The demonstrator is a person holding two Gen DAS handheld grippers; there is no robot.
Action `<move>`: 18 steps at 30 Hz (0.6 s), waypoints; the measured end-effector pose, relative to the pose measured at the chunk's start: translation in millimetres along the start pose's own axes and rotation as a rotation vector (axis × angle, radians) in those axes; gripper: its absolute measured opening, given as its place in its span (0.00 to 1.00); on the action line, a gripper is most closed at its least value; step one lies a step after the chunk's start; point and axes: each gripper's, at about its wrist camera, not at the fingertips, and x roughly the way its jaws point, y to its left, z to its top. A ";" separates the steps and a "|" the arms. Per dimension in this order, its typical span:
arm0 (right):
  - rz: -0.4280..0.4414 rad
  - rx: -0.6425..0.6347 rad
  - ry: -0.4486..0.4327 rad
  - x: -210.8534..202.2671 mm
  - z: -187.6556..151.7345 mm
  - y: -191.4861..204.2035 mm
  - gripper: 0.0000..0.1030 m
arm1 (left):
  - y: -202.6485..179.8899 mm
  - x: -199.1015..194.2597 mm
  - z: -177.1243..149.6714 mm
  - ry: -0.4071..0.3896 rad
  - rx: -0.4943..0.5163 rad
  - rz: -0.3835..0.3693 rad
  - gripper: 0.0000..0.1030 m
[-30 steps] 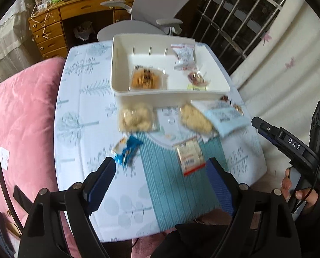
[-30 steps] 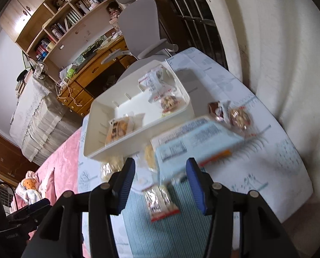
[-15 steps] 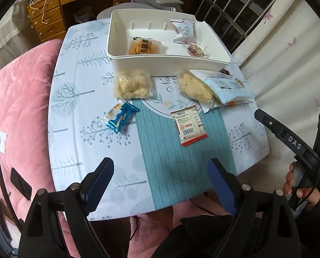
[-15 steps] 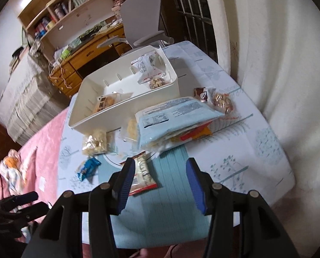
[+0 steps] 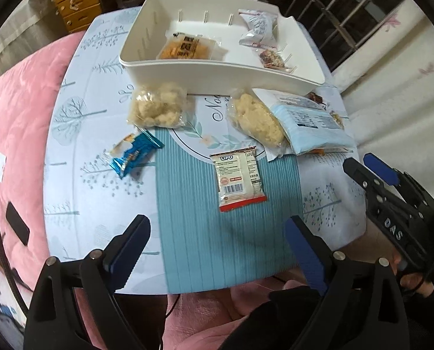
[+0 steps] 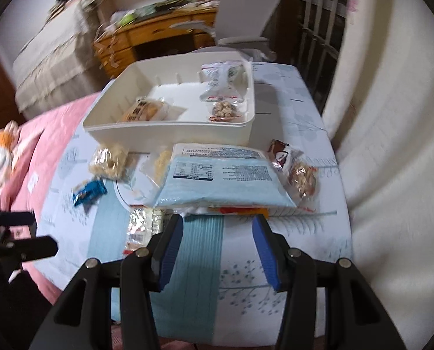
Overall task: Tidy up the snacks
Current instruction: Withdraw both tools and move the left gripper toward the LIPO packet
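My left gripper [image 5: 217, 227] hangs over the teal mat near the table's front edge. Its jaws are opening and nothing is between them. A white LIPO packet [image 5: 238, 179] lies just beyond it, and a blue wrapper [image 5: 132, 154] lies to the left. Two clear bags of puffed snack [image 5: 157, 108] [image 5: 257, 121] sit in front of the white bin [image 5: 205, 73], which holds three packets. My right gripper [image 6: 217, 221] is open and empty, just short of the light-blue packet [image 6: 225, 183]. Brown and nut packets [image 6: 301, 179] lie to its right.
Pink bedding [image 5: 15, 110] borders the table on the left. A wooden desk [image 6: 158, 38] and a grey chair [image 6: 246, 8] stand behind the bin. A barred window and a white wall [image 6: 392, 116] close off the right side.
The left gripper has come down closer to the table and its jaws have widened. The right gripper has rolled, so the table now sits level in its view, closer to the light-blue packet.
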 end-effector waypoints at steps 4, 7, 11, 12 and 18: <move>0.018 -0.107 0.035 10.8 2.5 -2.4 0.49 | -11.9 20.0 3.7 0.014 -0.048 0.030 0.90; 0.031 -0.200 0.055 18.3 2.1 -1.7 0.52 | -19.3 38.5 5.7 0.029 -0.079 0.053 0.90; 0.044 -0.345 0.066 27.3 0.6 3.3 0.52 | -25.6 62.8 8.9 0.048 -0.133 0.065 0.90; 0.048 -0.372 0.068 29.3 0.3 3.9 0.52 | -26.0 66.6 9.6 0.050 -0.141 0.067 0.90; 0.035 -0.472 0.074 45.8 5.3 -3.8 0.53 | -30.7 98.5 15.2 0.073 -0.190 0.097 0.90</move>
